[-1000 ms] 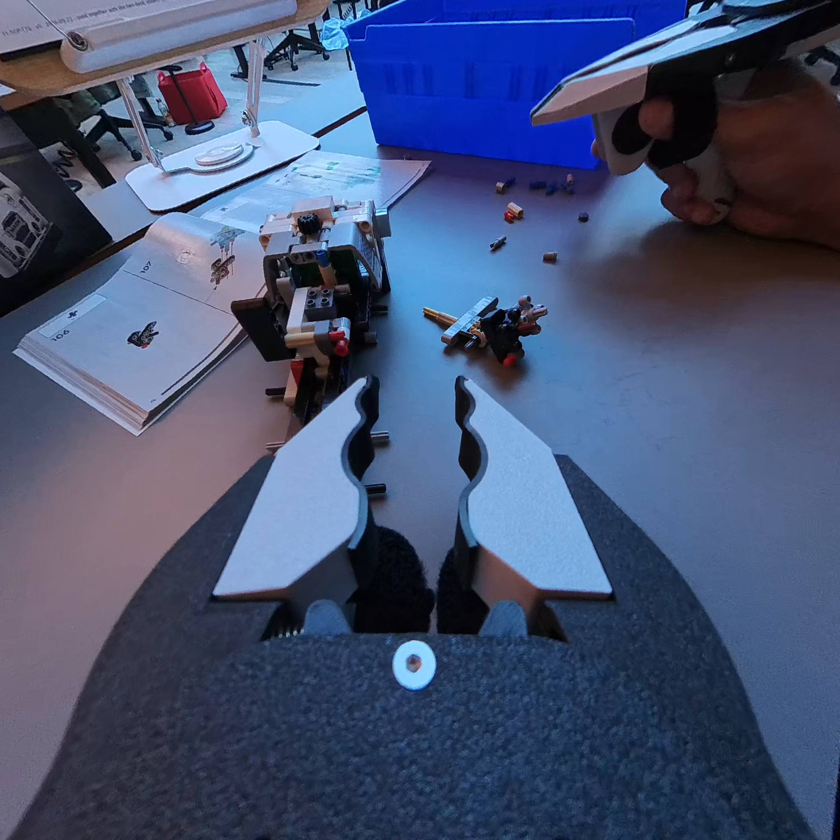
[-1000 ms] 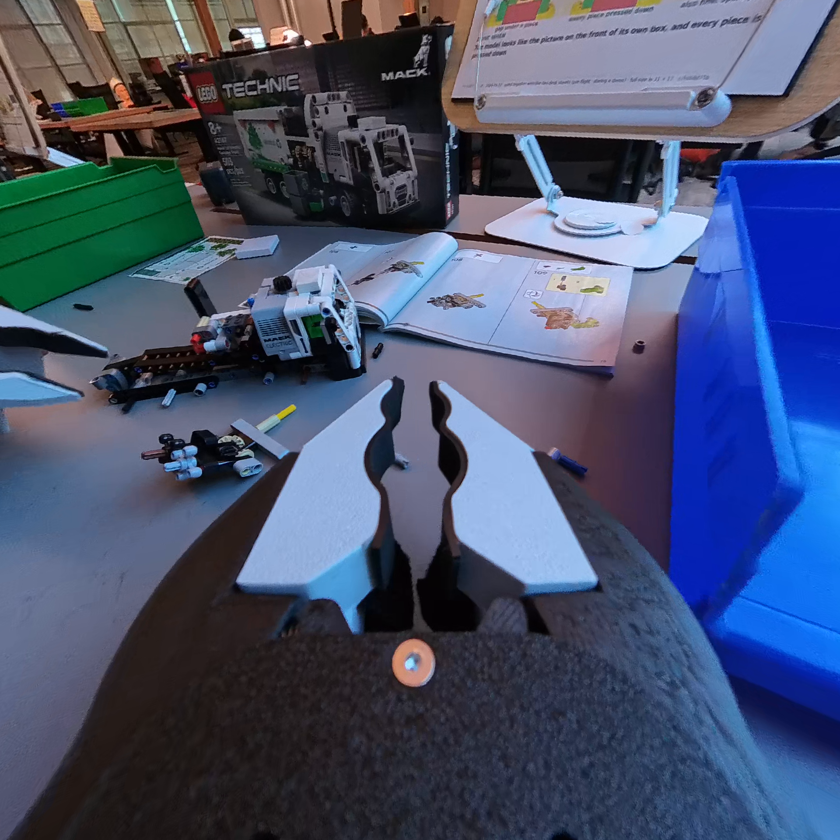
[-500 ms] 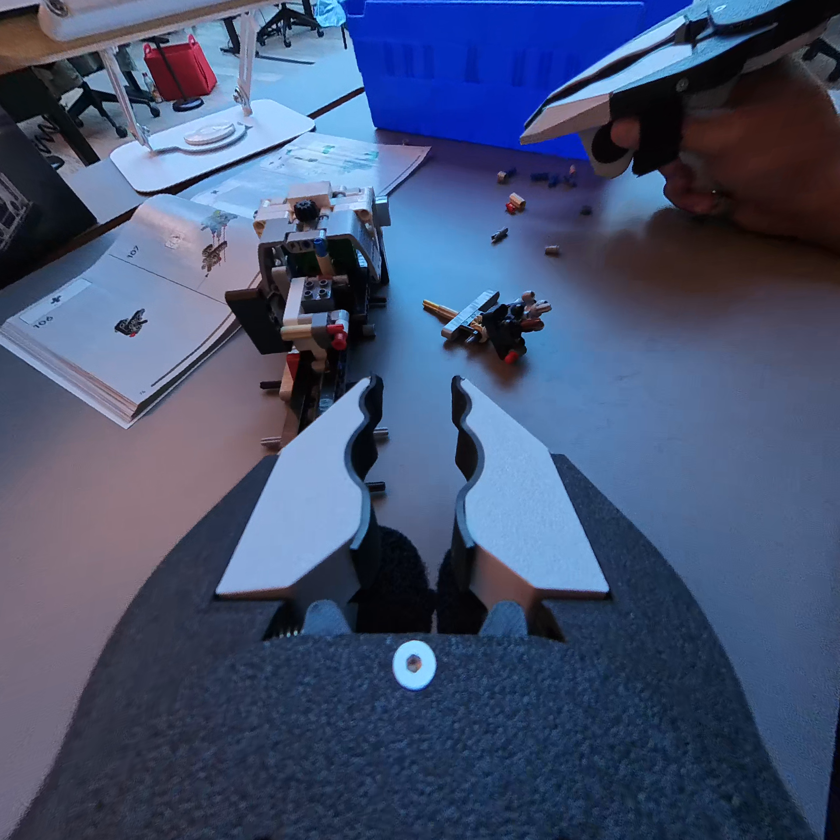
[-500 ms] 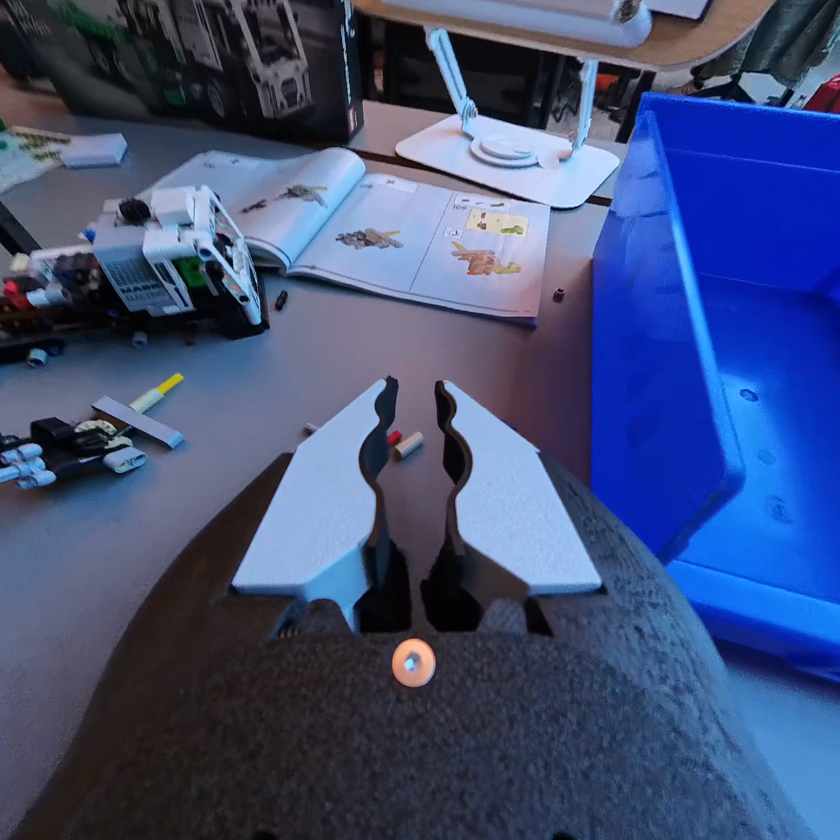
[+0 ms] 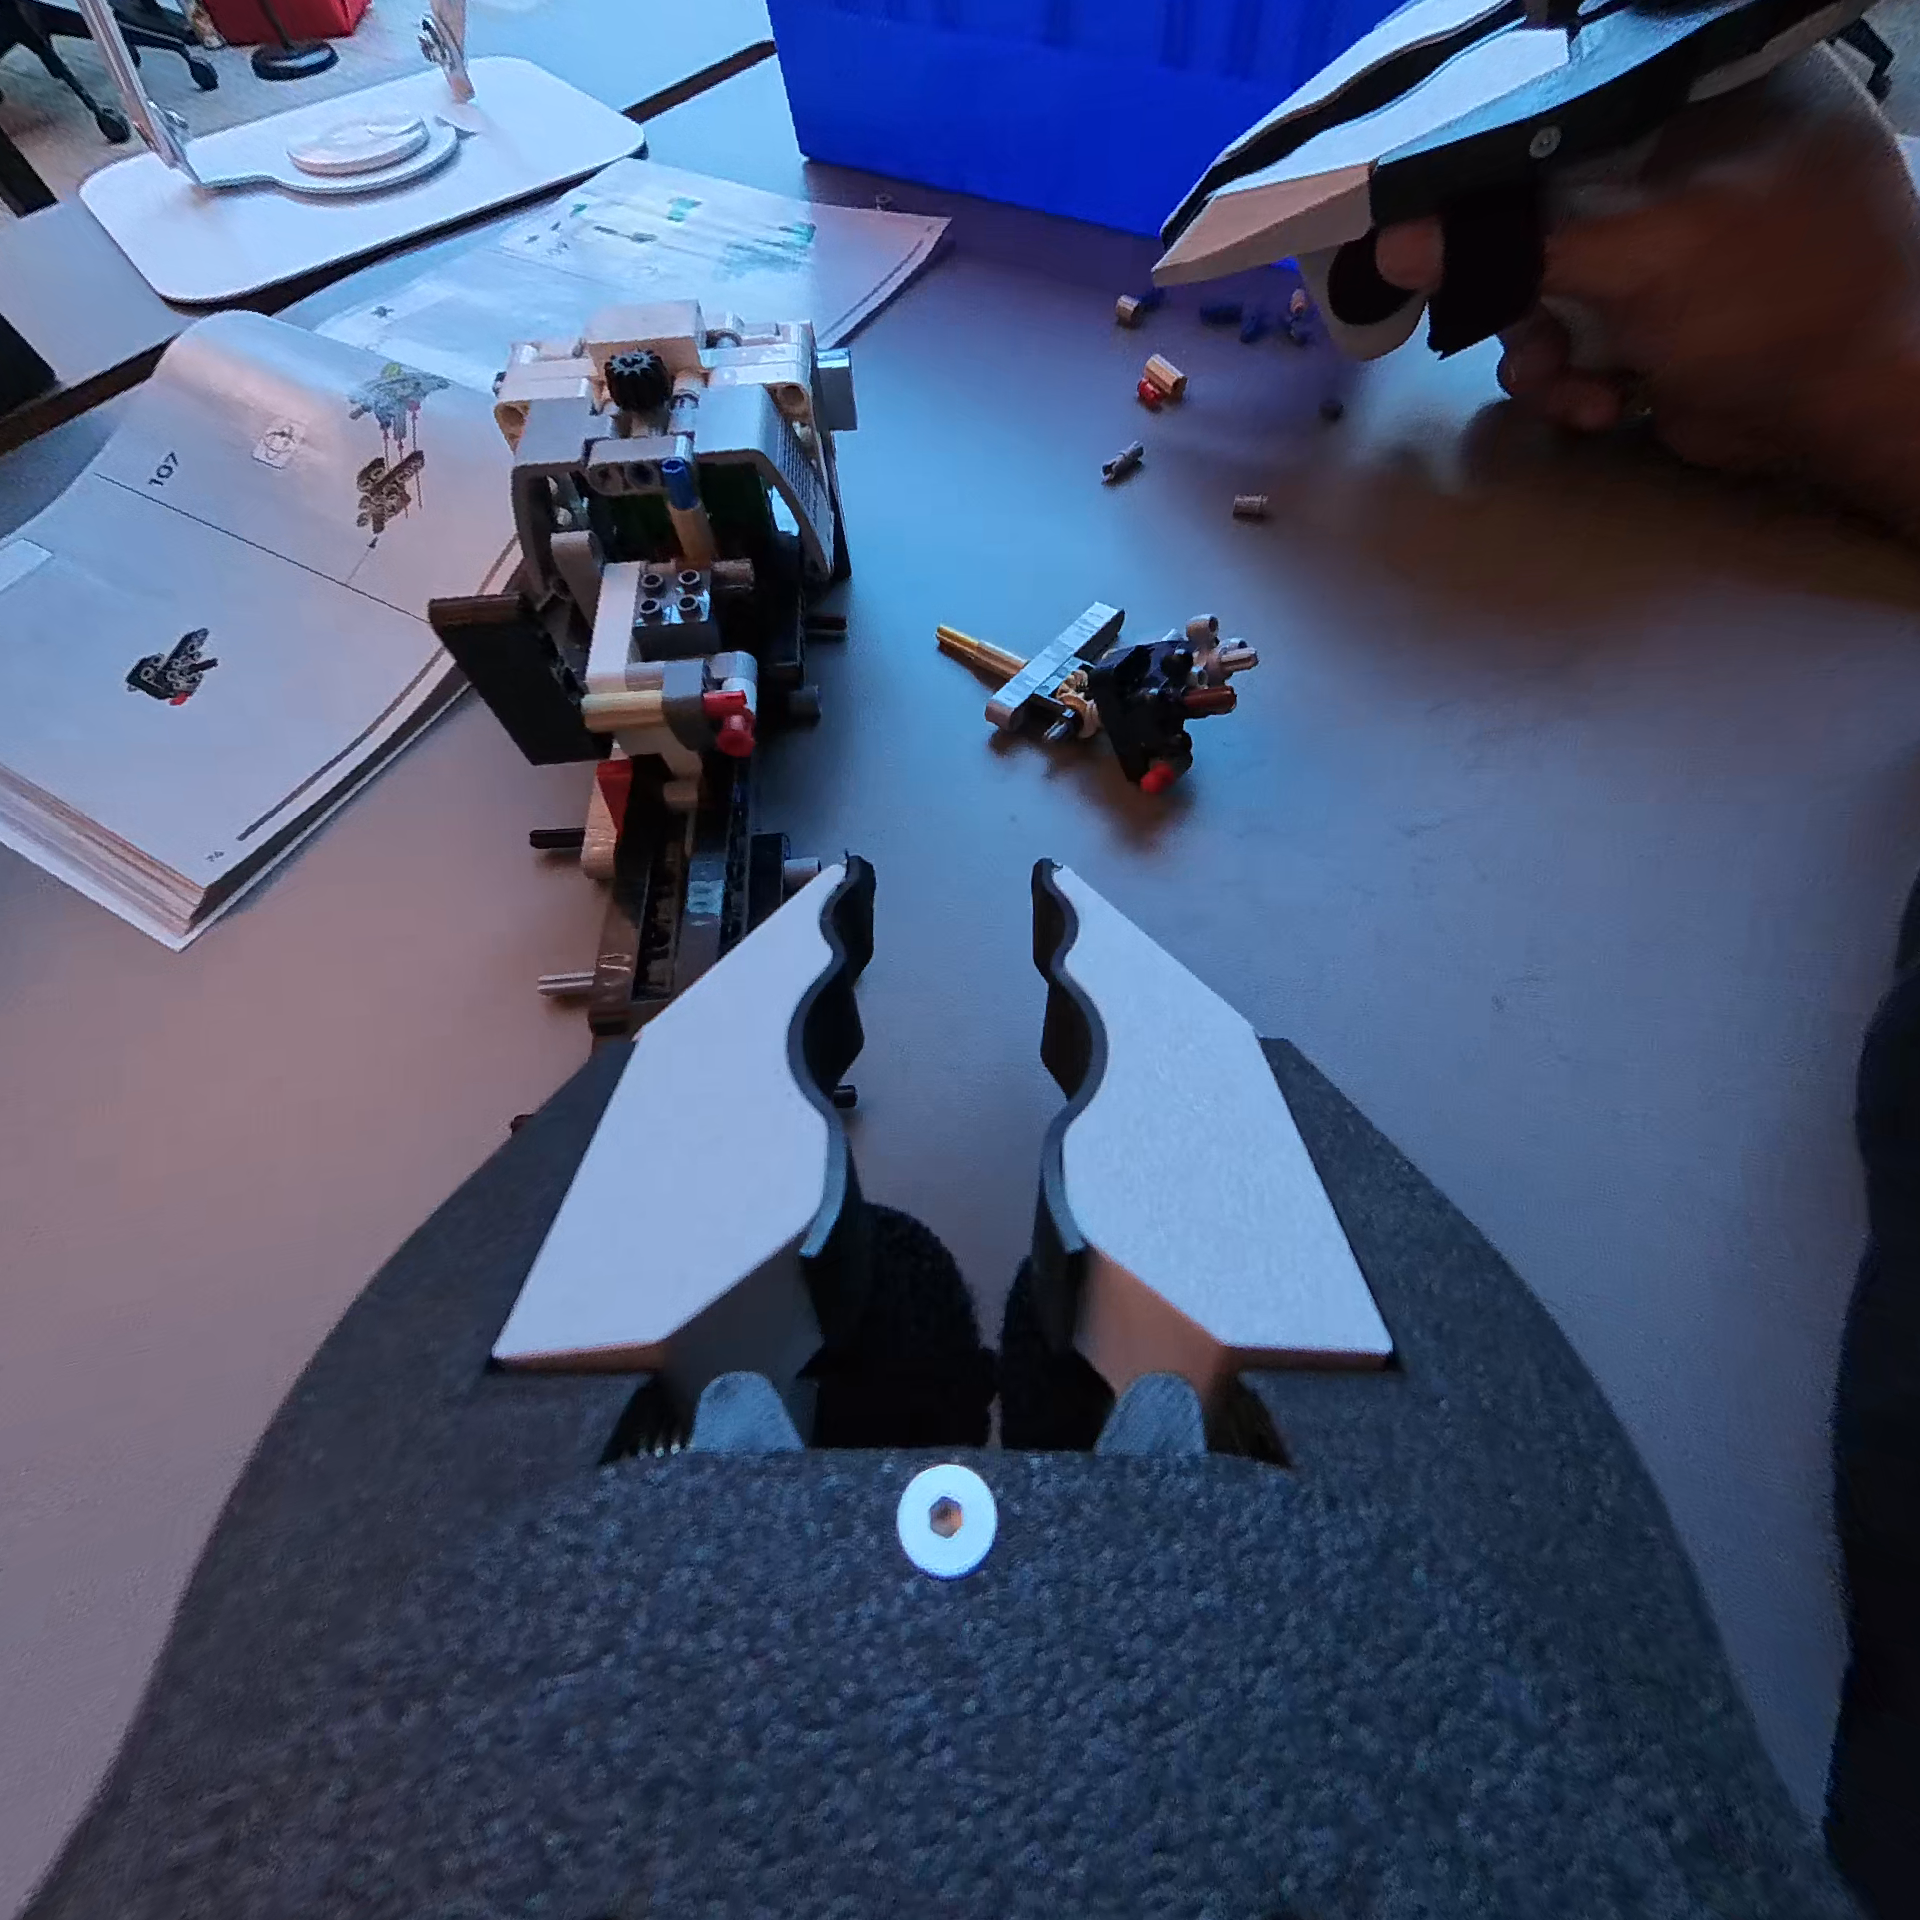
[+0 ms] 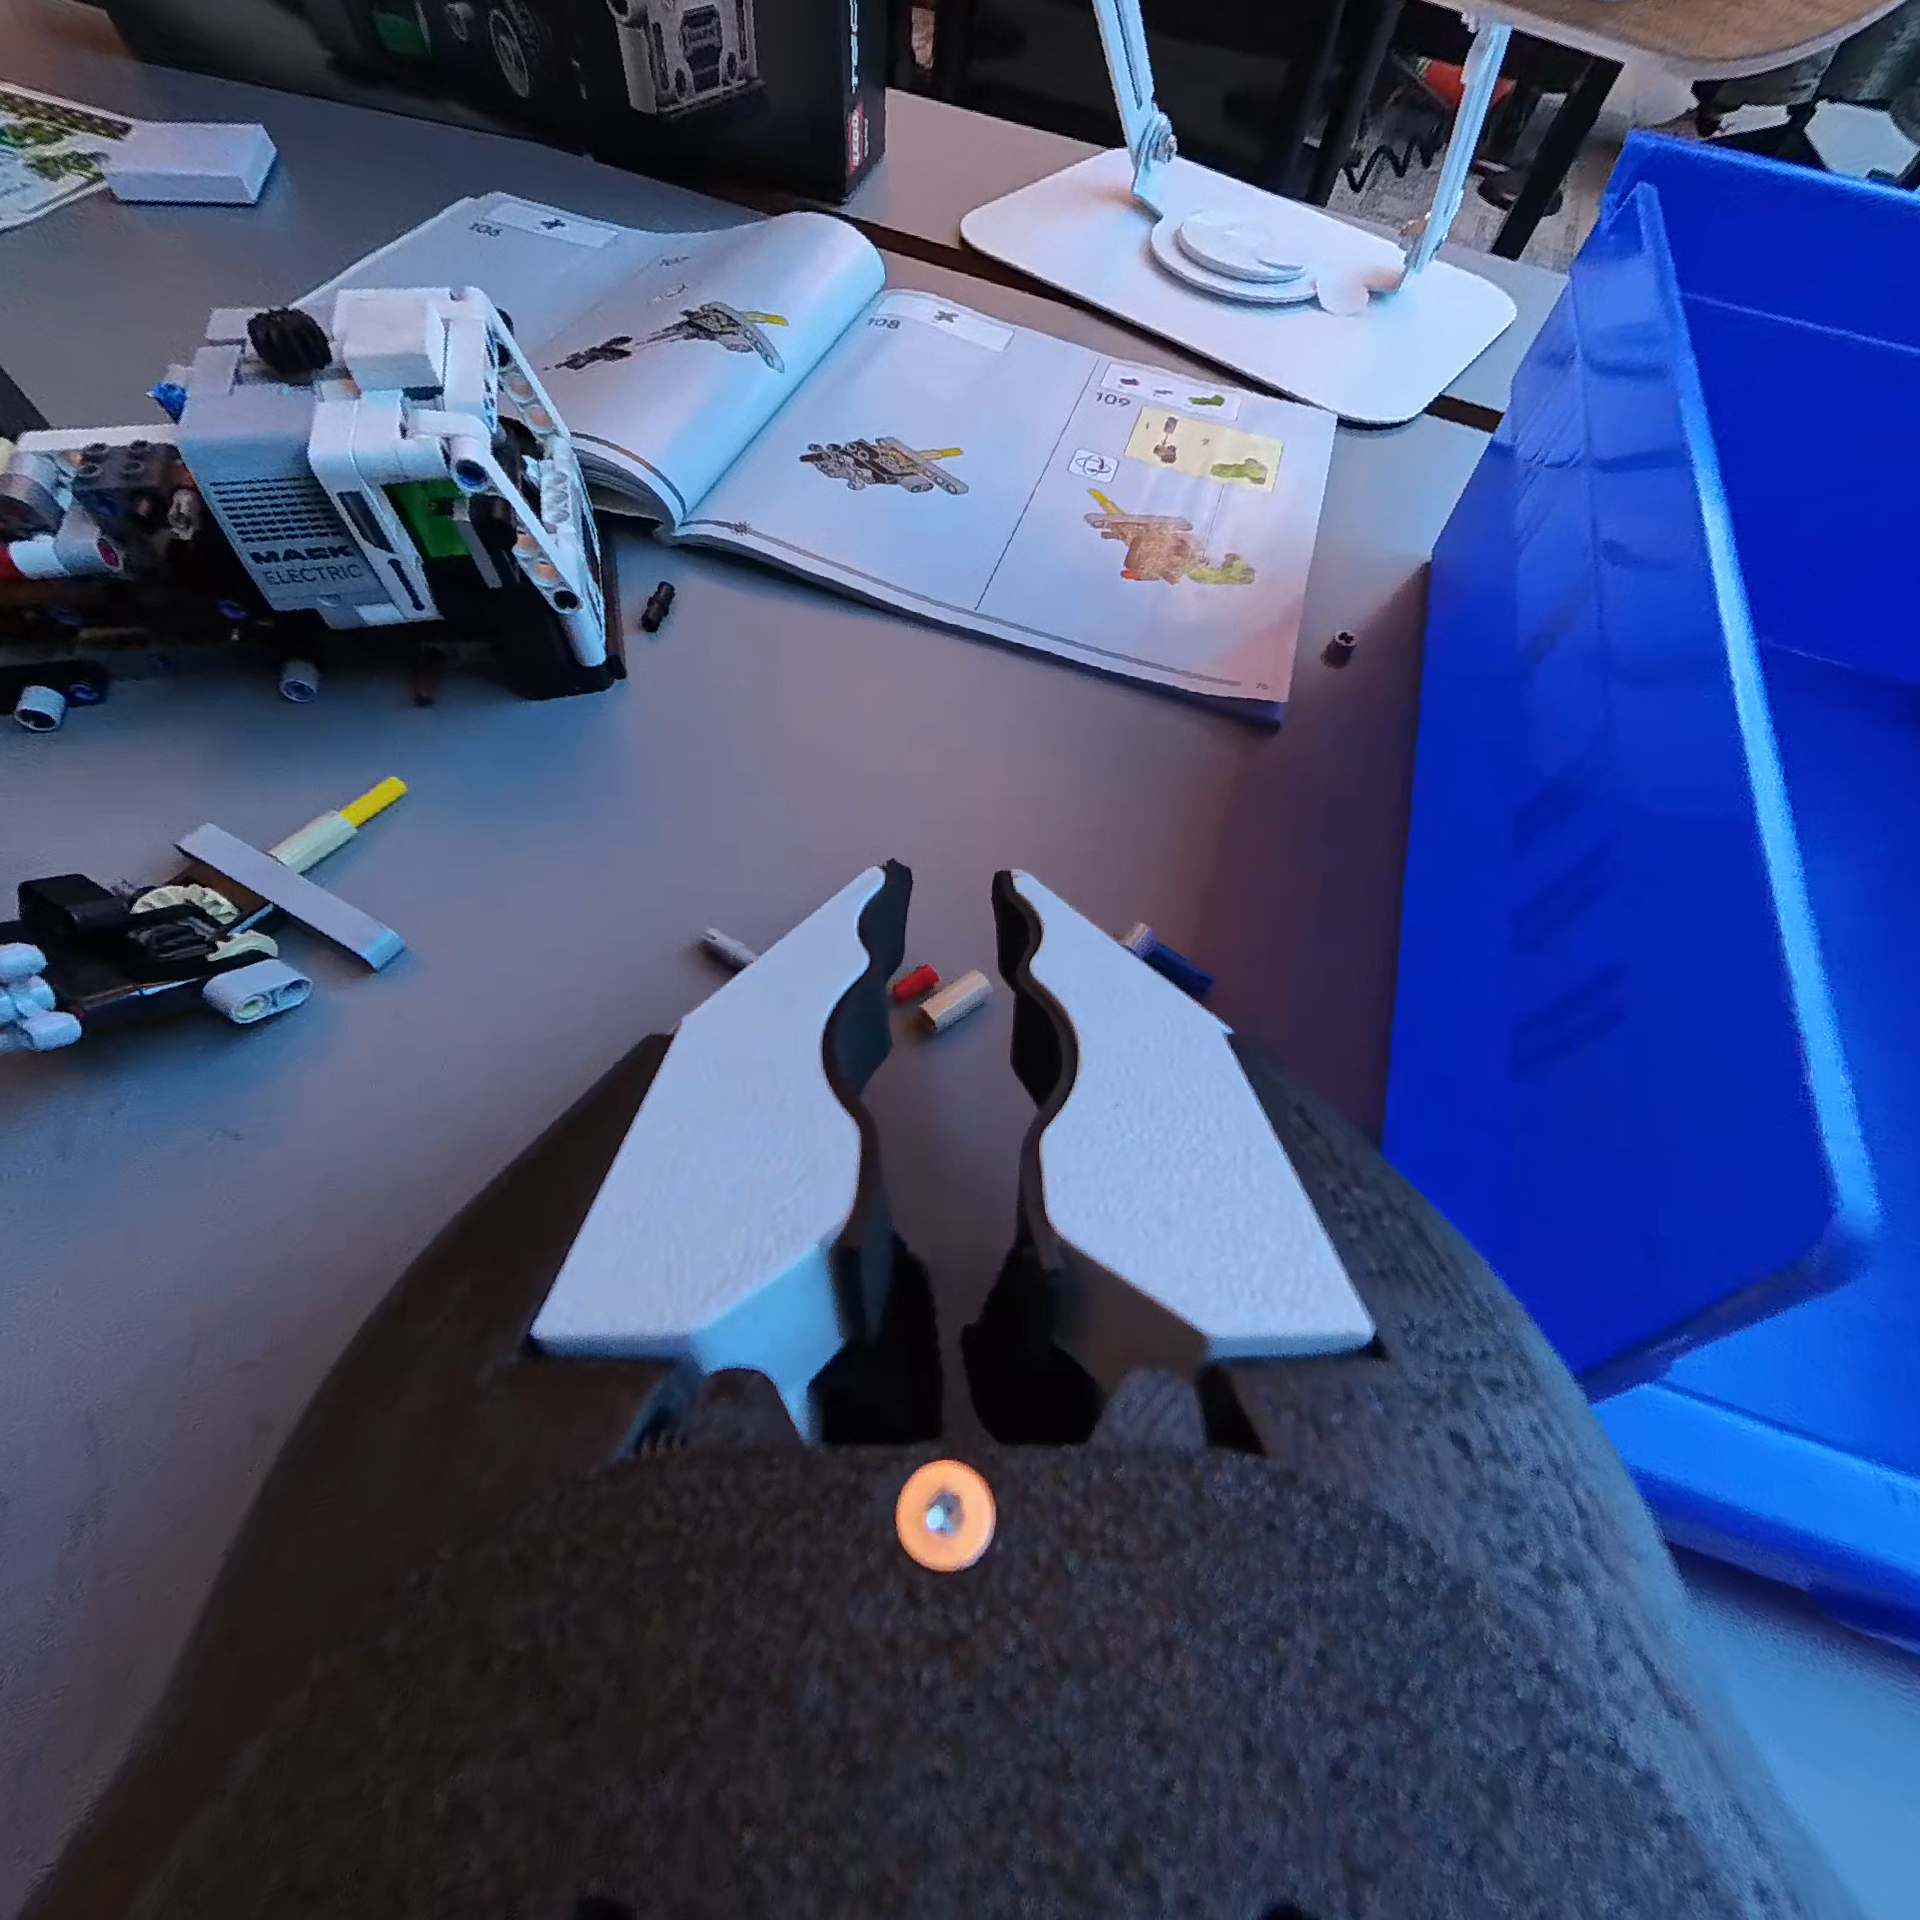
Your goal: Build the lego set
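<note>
The half-built lego truck point(image 5: 665, 582) stands on the grey table, also in the right wrist view point(image 6: 343, 499). A small black sub-assembly point(image 5: 1117, 686) with a grey beam and yellow axle lies right of it, and shows at the left of the right wrist view point(image 6: 177, 935). My left gripper point(image 5: 943, 883) is open and empty, just right of the truck's rear frame. My right gripper point(image 6: 943, 883) is open and empty, low over a red pin point(image 6: 914, 982) and a tan pin point(image 6: 954, 1003). It also shows in the left wrist view point(image 5: 1174, 265), held by a hand.
An open instruction booklet point(image 6: 935, 457) lies behind the truck. A blue bin point(image 6: 1683, 831) stands at the right. A white stand base point(image 6: 1247, 260) and the set's dark box point(image 6: 665, 73) are at the back. Several loose pins point(image 5: 1195, 395) lie near the bin. Tip to tip, the grippers are about 25 cm apart.
The right gripper has tipped down and moved forward over the red and tan pins. The left gripper has moved slightly forward beside the truck. Both jaws stay open.
</note>
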